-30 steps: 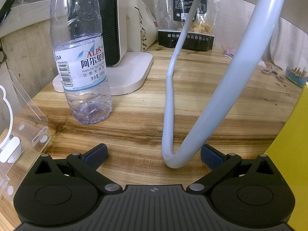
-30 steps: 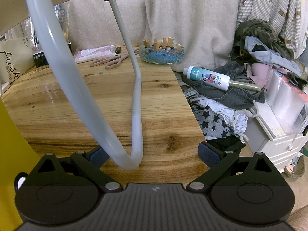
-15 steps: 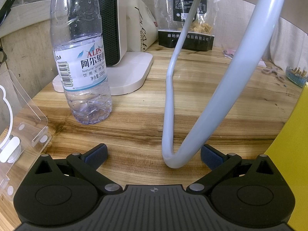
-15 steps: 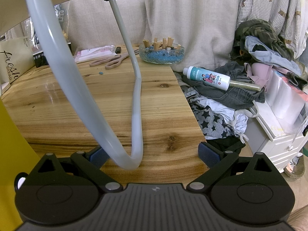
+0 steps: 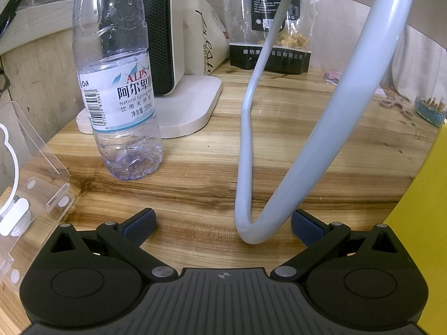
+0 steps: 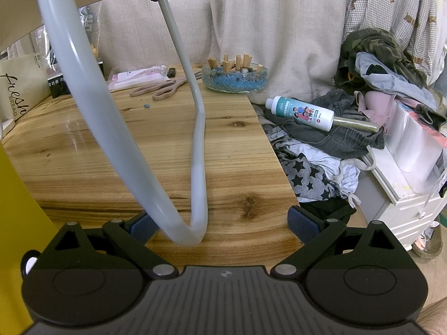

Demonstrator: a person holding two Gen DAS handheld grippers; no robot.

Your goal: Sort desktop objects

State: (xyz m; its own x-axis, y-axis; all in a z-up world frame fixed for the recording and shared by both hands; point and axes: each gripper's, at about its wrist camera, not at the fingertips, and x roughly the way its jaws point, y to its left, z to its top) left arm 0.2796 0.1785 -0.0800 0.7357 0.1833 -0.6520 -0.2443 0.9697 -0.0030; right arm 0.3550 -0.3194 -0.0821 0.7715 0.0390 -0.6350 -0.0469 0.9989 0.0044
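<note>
A clear water bottle [image 5: 120, 95] with a white ALPS label stands upright on the wooden desk [image 5: 195, 173], ahead and left of my left gripper [image 5: 223, 224], which is open and holds nothing. A white looped cable [image 5: 307, 145] hangs down between its fingers. My right gripper [image 6: 222, 222] is open too, near the desk's front right corner, with the same cable [image 6: 195, 167] dipping by its left finger. Beige scissors [image 6: 162, 88], a pink-white packet [image 6: 137, 78] and a glass dish [image 6: 234, 76] of blue beads and cork-like pieces sit at the back.
A white heater [image 5: 173, 55] on its base stands behind the bottle, with a bread bag [image 5: 206, 44] and a snack bag [image 5: 273, 28] beside it. A clear acrylic stand [image 5: 30, 173] is at the left. Clothes and a white bottle [image 6: 300, 111] lie right of the desk [image 6: 111, 153].
</note>
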